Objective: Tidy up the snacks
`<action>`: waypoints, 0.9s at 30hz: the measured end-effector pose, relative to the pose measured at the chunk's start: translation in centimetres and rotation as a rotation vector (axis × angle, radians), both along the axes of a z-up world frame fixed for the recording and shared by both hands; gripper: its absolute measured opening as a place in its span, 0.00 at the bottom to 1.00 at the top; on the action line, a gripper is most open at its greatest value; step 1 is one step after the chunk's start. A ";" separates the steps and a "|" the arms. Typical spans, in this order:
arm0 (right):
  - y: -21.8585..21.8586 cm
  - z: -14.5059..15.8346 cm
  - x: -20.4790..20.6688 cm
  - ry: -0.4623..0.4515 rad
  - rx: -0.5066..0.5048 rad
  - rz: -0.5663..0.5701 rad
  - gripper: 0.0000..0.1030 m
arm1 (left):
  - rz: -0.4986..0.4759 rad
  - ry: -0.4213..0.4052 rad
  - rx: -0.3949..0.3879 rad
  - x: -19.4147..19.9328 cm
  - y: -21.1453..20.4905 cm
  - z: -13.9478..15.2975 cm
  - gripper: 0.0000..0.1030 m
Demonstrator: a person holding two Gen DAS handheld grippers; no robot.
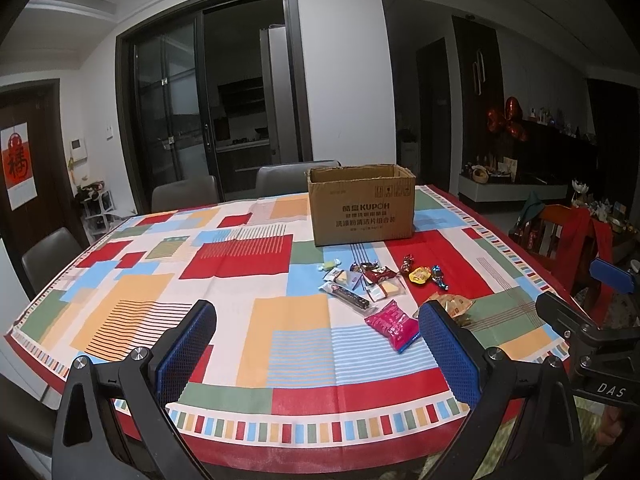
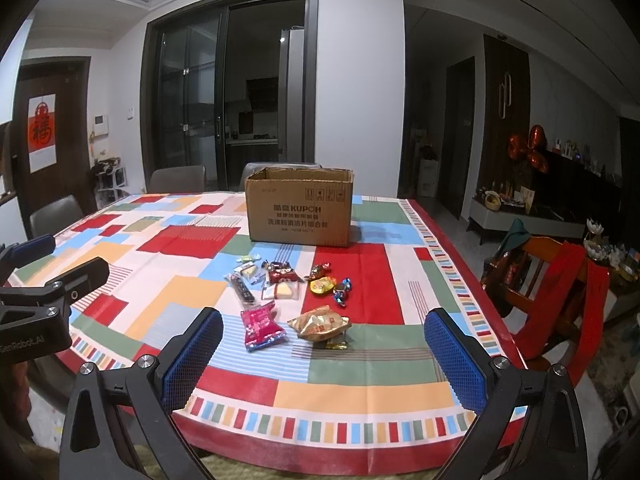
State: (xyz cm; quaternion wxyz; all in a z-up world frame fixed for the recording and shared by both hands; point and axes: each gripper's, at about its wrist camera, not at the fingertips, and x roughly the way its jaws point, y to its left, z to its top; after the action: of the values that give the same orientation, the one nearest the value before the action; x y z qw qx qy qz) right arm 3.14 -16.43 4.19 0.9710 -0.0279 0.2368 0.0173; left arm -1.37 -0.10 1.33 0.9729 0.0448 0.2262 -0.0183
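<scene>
Both tools, the left tool (image 1: 316, 340) and the right tool (image 2: 324, 344), are hovering wide open and empty above the near table (image 2: 360, 392) edge. Roughly a dozen wrapped snacks (image 2: 288, 292), one pink packet (image 2: 260, 325) and one golden packet (image 2: 320, 323) among them, are lying before one open cardboard box (image 2: 300, 210), its inside hidden. Dining chairs are ringing the patchwork-clothed table.

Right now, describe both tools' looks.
Left tool: black angular arms with silver screws, fingers padded in blue mesh-textured rubber; its body reads "GenRobot.AI". Right tool: the same, with "DAS" printed on its body.
</scene>
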 end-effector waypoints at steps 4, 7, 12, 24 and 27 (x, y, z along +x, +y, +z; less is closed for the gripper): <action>0.2 0.5 -0.1 -0.006 0.002 0.000 0.99 | 0.000 -0.001 0.000 0.0 0.0 0.0 1.00; 0.2 0.6 -0.1 -0.009 0.003 0.000 0.99 | 0.000 -0.002 0.000 -0.1 0.0 0.2 1.00; 0.2 0.8 -0.1 -0.013 0.003 0.000 0.99 | 0.000 -0.005 0.002 0.0 0.0 0.4 1.00; 0.1 0.8 -0.2 -0.018 0.003 -0.001 0.99 | 0.000 -0.006 0.002 -0.1 0.1 0.5 1.00; 0.1 0.8 -0.2 -0.019 0.003 -0.001 0.99 | 0.000 -0.007 0.002 -0.1 0.0 0.4 1.00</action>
State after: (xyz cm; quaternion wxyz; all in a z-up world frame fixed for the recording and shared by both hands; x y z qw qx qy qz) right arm 2.96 -16.32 5.00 0.9732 -0.0264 0.2277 0.0172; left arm -1.52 -0.09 1.70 0.9736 0.0458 0.2228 -0.0178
